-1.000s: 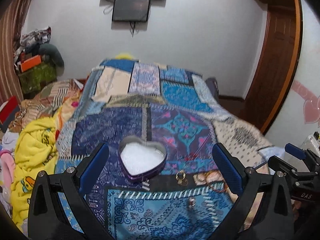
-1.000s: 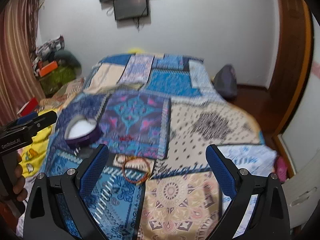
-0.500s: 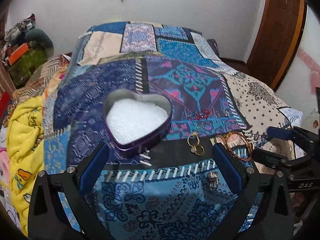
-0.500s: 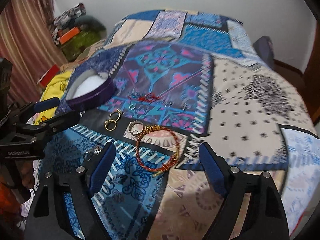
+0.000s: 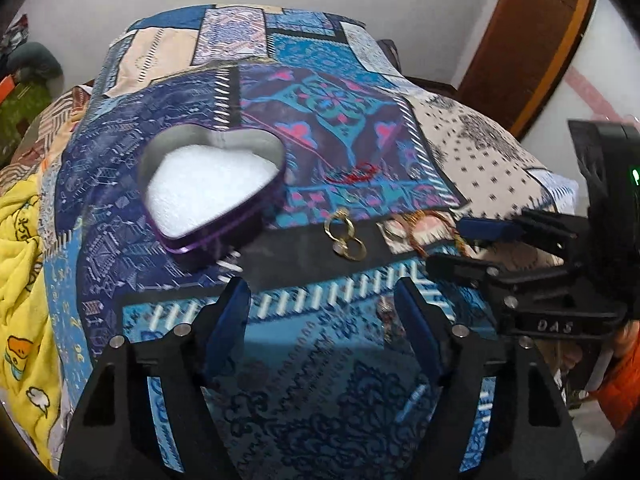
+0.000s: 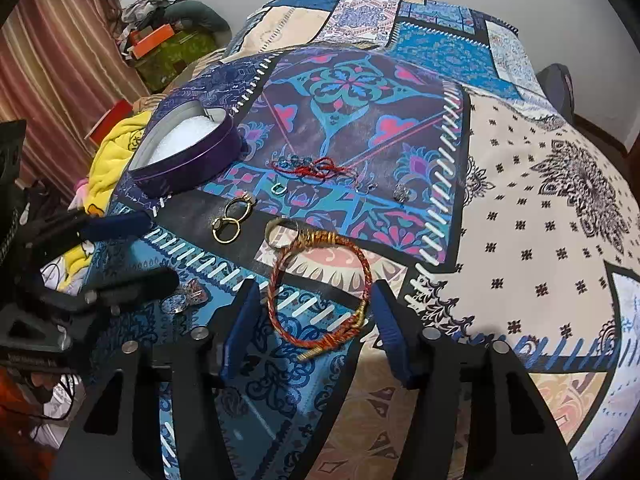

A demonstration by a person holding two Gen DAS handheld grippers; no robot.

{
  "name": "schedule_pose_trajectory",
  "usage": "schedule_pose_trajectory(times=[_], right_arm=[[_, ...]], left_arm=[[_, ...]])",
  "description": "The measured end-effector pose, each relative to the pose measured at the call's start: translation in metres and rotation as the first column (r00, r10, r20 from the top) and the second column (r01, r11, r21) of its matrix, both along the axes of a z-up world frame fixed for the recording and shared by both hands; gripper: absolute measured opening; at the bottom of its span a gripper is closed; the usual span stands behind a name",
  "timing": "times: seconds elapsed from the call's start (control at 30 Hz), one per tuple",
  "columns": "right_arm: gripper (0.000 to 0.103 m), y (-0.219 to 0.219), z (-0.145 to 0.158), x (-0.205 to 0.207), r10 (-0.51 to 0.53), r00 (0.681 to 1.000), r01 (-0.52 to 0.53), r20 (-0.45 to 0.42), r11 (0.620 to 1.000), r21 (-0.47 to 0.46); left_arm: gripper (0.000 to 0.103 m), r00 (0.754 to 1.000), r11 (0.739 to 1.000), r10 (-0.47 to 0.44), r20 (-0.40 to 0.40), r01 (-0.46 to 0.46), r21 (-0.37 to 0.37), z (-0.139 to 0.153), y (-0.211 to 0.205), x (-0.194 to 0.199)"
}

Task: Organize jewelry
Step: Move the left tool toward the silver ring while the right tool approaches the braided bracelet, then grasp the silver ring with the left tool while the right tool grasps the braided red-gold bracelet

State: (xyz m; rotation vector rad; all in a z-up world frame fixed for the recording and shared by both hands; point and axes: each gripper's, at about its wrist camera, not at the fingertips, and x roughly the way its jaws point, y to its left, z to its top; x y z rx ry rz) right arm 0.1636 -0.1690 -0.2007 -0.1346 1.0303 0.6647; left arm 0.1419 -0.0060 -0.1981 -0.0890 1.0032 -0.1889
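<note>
- From the left wrist camera, I am looking at my left claw [image 5: 322, 308]. Its blue fingers are standing apart with nothing between them, hanging over the bed's patchwork quilt [image 5: 320, 380].
- The purple heart tin [image 5: 212, 192] is sitting on the quilt ahead of it and a bit to the left. White padding is lying inside the tin.
- Two gold rings [image 5: 346, 236] are lying together just right of the tin, on a black strip of the quilt.
- A small silver piece [image 5: 386, 314] is lying near the right finger, but it is too blurry to name.
- My right claw [image 5: 464, 246] is reaching in from the right, over the red and gold bangle [image 5: 420, 232].
- From the right wrist camera, I am seeing my right claw [image 6: 314, 322] with its fingers apart on both sides of the bangle [image 6: 320, 288]. I cannot tell if they are touching it.
- The gold rings [image 6: 232, 220] are lying up and left of the bangle, and the heart tin [image 6: 184, 152] is sitting farther left.
- A red thread piece [image 6: 308, 168] is lying past them on the quilt [image 6: 520, 208].
- My left claw [image 6: 132, 248] is showing at the left, fingers apart.
</note>
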Motion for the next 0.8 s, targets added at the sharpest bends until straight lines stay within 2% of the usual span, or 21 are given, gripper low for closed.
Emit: schedule_pose_trajectory(times=[0.37, 0.43, 0.53, 0.73, 0.8], right_arm=[[0.049, 0.008, -0.005, 0.004, -0.033, 0.999, 0.033, 0.001, 0.999, 0.014], [0.045, 0.011, -0.006, 0.003, -0.036, 0.999, 0.036, 0.022, 0.999, -0.003], [0.034, 0.012, -0.007, 0.005, -0.048, 0.998, 0.048, 0.033, 0.999, -0.003], [0.012, 0.003, -0.006, 0.009, -0.083, 0.996, 0.083, 0.018, 0.996, 0.023], [0.010, 0.002, -0.005, 0.008, -0.090, 0.996, 0.090, 0.016, 0.996, 0.030]], left_arm=[[0.030, 0.994, 0.994, -0.100, -0.032, 0.099, -0.041, -0.008, -0.020, -0.007], [0.027, 0.993, 0.993, -0.113, -0.030, 0.112, -0.046, -0.009, -0.023, -0.007], [0.016, 0.993, 0.993, -0.113, -0.030, 0.111, -0.050, -0.011, -0.023, -0.005], [0.013, 0.994, 0.991, -0.102, -0.028, 0.099, -0.088, -0.013, -0.018, -0.004], [0.013, 0.995, 0.991, -0.099, -0.024, 0.096, -0.091, -0.012, -0.017, -0.004]])
